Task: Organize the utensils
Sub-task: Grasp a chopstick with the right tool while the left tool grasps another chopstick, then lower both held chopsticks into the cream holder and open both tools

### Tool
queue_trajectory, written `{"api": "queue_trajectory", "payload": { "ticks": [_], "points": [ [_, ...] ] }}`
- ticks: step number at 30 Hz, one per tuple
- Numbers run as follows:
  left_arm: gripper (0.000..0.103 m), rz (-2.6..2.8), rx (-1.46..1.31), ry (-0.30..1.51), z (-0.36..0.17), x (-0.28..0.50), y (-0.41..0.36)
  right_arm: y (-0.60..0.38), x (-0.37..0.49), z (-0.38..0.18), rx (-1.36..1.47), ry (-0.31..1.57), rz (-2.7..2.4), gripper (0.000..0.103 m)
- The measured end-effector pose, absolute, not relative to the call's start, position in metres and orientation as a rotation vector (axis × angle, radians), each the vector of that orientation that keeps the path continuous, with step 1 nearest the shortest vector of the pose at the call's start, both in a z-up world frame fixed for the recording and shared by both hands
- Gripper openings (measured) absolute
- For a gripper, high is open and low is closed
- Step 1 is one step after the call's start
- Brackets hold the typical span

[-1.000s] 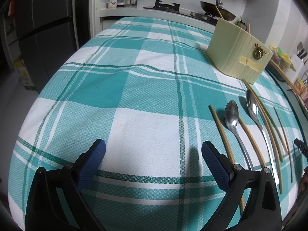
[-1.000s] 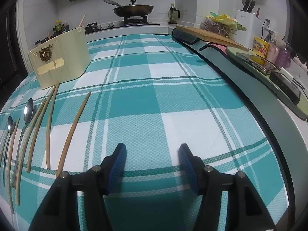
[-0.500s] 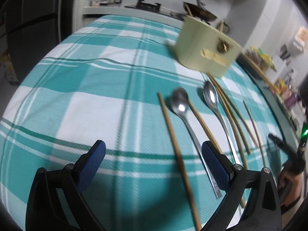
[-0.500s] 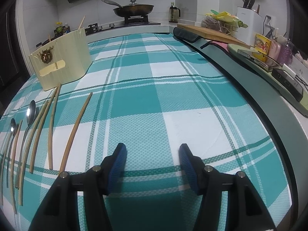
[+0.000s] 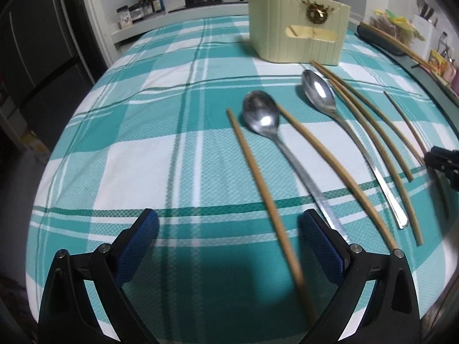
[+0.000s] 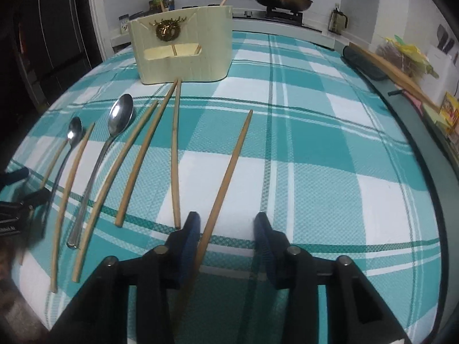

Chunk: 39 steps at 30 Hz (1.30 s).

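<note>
Where teal plaid tablecloth [image 5: 172,132] ends, stove w/ pan [image 6: 282,0] behind.

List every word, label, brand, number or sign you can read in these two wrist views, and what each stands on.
No text can be read in either view.
Jar on the counter ledge: white label, print too small.
Yellow packet at the right edge: red print, blurred.
Left gripper body at the frame edge: pale lettering, blurred and cut off.
Utensil holder: gold emblem only, no lettering visible.

Rightmost chopstick's [image 6: 229,169] near end hidden under the right claw [image 6: 226,240]; its contact unclear.
</note>
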<state>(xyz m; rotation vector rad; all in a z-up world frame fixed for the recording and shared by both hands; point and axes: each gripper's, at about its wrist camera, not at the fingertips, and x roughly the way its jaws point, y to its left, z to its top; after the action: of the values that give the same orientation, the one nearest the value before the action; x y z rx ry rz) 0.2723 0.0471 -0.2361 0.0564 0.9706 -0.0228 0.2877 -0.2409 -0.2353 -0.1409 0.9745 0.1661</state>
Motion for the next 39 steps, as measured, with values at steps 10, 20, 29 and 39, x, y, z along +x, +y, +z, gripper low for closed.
{"api": "queue_trajectory", "payload": {
  "ticks": [10,20,29,39],
  "points": [
    [0.099,-0.111,0.086,1.058,-0.238,0.295,0.064,-0.264,0.297,-0.232,-0.185,1.094,0.196,0.030],
    [0.075,-0.203,0.116,1.159,-0.233,0.339,0.069,-0.260,0.349,-0.233,-0.207,1.231,0.276,0.031],
    [0.004,-0.202,0.081,1.157,-0.226,0.377,0.058,-0.249,0.430,-0.232,-0.130,1.218,0.182,0.006],
    [0.003,-0.251,-0.093,0.812,-0.119,0.341,0.093,-0.257,0.379,-0.122,0.006,0.866,0.278,0.006]
  ]
}}
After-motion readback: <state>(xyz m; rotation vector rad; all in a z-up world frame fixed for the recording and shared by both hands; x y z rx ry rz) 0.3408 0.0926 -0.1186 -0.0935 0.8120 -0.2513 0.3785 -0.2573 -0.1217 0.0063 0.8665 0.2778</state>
